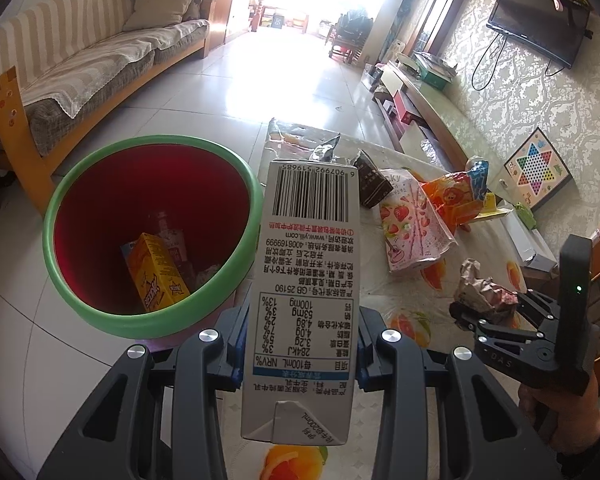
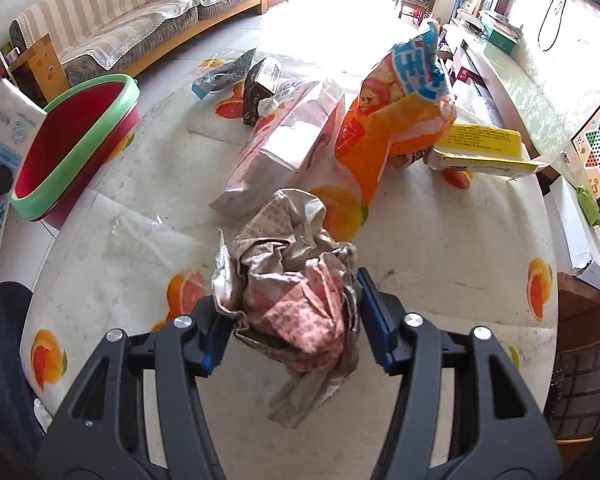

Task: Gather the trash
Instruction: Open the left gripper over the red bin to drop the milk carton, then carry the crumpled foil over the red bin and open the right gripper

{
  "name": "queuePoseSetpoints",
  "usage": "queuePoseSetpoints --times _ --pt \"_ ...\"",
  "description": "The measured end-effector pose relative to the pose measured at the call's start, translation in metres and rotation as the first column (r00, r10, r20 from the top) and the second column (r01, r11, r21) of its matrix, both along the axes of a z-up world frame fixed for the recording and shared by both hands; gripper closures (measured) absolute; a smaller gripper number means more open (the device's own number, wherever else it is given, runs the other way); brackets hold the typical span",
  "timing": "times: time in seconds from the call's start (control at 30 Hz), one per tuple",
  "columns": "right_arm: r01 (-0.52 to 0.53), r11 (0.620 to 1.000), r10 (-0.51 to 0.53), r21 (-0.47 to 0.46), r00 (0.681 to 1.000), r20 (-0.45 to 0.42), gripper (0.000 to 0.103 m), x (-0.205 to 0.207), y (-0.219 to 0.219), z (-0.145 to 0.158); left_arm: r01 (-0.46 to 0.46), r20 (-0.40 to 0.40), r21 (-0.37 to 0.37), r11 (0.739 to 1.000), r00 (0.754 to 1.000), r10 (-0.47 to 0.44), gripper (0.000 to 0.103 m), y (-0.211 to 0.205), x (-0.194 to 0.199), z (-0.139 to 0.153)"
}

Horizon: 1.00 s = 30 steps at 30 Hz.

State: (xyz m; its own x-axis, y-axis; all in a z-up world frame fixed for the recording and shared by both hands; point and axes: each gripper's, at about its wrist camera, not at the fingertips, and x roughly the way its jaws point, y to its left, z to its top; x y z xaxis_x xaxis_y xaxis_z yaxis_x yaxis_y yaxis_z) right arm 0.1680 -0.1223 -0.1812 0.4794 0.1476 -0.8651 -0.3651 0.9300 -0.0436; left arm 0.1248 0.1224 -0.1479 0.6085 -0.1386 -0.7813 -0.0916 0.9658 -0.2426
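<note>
Cardboard-stiff, the light milk carton [image 1: 304, 280] sits clamped in the left tongs [image 1: 298, 356], while the right tongs [image 2: 296, 320] pinch soft crumpled paper [image 2: 296, 280].

black tongs [image 2: 294, 328], blue pads [image 2: 374, 316], silver screws

The table [image 2: 440, 288] wears a pale cloth printed with orange fruit slices. On it, toward the far side, lie a pink strawberry snack bag [image 2: 288, 140], an orange snack bag [image 2: 384, 136] standing crumpled just beside it, a flattened yellow box [image 2: 480, 148] to the right, a dark small carton [image 2: 258, 88] and a silvery wrapper [image 2: 224, 70] near the far edge. A clear plastic scrap [image 2: 148, 232] lies nearer, toward the left. On the tiled floor [image 1: 32, 360] beside the table stands a red bin with a green rim [image 1: 60, 196].
</note>
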Motion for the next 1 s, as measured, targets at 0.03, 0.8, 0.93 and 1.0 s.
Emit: queuePoseSetpoints --times 0.03,0.8,0.93,1.0 --pt "-0.006 1.0 0.005 0.005 1.0 0.006 0.048 -0.005 -0.002 0.005 -0.003 0.002 0.0 1.0 1.0 0.003 0.067 0.001 0.0 0.001" --pt "-0.071 0.992 0.059 0.106 0.992 0.108 0.048 -0.03 0.026 0.08 -0.145 0.017 0.121 0.982 0.989 0.144 0.05 0.104 0.067 0.014" --pt "-0.085 0.991 0.073 0.104 0.991 0.111 0.048 -0.025 0.04 0.082 -0.174 0.03 0.116 0.978 0.985 0.172 0.019 0.115 0.066 0.014" --pt "-0.097 0.99 0.085 0.1 0.99 0.114 0.048 -0.022 0.049 0.082 -0.184 0.044 0.117 0.976 0.983 0.18 0.01 0.119 0.062 0.016"
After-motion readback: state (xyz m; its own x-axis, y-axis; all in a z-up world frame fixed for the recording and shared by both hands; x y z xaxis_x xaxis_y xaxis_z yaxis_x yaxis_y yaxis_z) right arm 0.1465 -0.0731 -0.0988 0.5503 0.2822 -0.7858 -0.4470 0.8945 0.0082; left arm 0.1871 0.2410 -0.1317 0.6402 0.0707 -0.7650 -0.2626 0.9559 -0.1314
